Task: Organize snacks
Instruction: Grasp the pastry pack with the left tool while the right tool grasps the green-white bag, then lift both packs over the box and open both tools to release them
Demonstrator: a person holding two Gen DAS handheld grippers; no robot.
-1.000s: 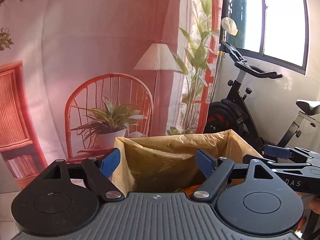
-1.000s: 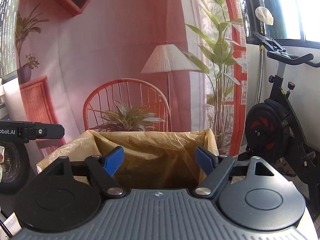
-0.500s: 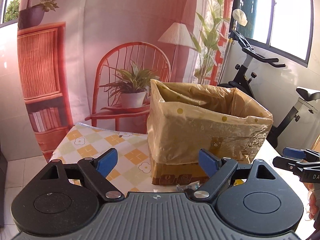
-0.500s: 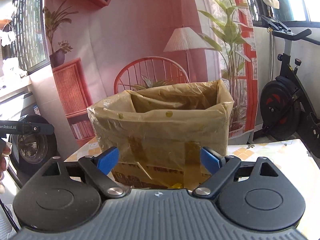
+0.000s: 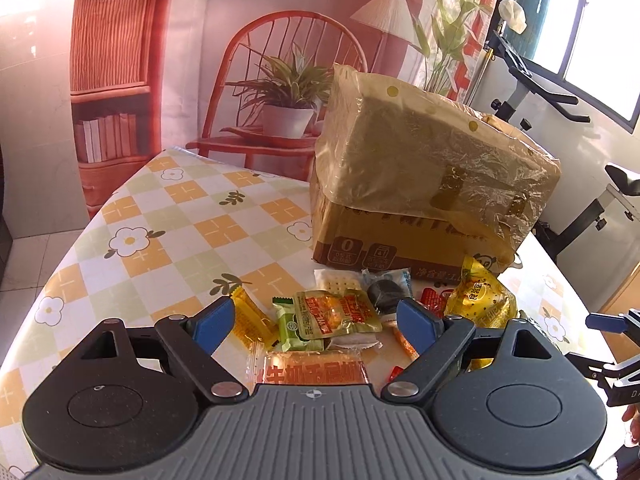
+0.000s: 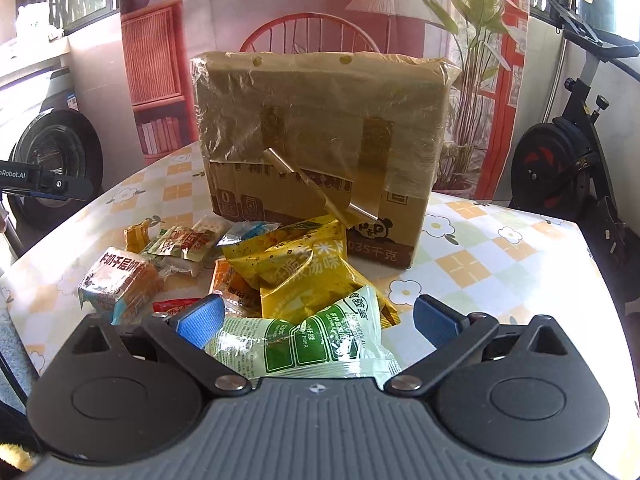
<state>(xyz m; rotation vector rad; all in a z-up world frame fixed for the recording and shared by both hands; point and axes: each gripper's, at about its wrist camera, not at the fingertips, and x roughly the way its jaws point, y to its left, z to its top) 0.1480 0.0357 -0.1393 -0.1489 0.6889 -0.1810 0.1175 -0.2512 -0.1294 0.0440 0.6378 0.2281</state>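
Nearest, the right gripper (image 6: 316, 318) hangs over a green-and-white plastic snack packet (image 6: 316, 344), jaws opening wide, pads clear of it. Likewise the left gripper (image 5: 316, 322) stands wide apart above an orange-wrapped bar (image 5: 314, 372) and a small olive-and-red sachet (image 5: 336, 314), gripping nothing. Beyond, a large yellow crinkled bag (image 6: 296, 272) lies among loose snacks on the checked floral tablecloth (image 5: 180, 216). Farthest, a brown cardboard box lined with yellowish plastic film (image 6: 316, 128) stands upright, just behind the pile.
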